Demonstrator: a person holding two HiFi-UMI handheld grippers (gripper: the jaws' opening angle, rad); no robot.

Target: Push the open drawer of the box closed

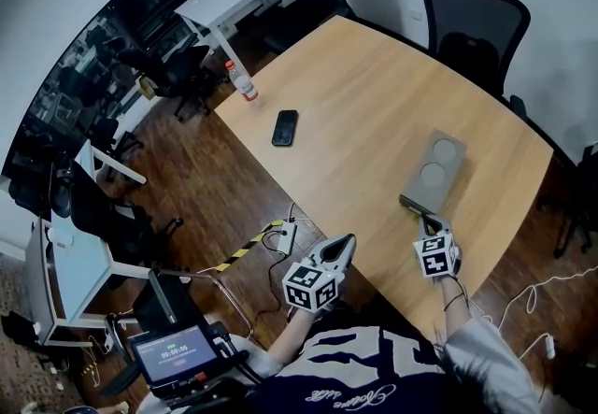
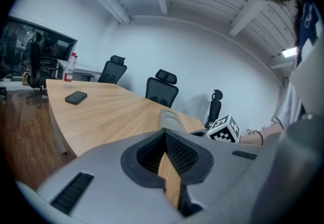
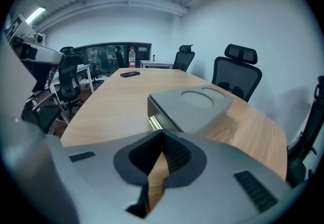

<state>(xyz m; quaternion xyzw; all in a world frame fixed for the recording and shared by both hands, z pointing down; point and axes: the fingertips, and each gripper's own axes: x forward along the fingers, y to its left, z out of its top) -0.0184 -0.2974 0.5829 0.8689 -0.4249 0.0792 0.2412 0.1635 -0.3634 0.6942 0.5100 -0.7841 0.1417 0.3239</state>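
A flat grey box (image 1: pixel 434 167) with two round recesses in its lid lies on the wooden table (image 1: pixel 364 94), toward the near right. Its drawer (image 3: pixel 153 123) shows at the near end as a pale strip sticking out a little. My right gripper (image 1: pixel 433 221) is shut and empty, with its tips just short of that drawer end (image 1: pixel 412 205). In the right gripper view the box (image 3: pixel 195 105) fills the space straight ahead of the jaws (image 3: pixel 163 136). My left gripper (image 1: pixel 344 246) is shut and empty at the table's near edge, left of the box (image 2: pixel 171 117).
A black phone (image 1: pixel 285 127) lies mid-table and a bottle (image 1: pixel 242 80) stands at the far left corner. Office chairs (image 1: pixel 475 18) line the far side. A power strip (image 1: pixel 286 235) with cables lies on the floor, and a small screen (image 1: pixel 173 352) stands at the lower left.
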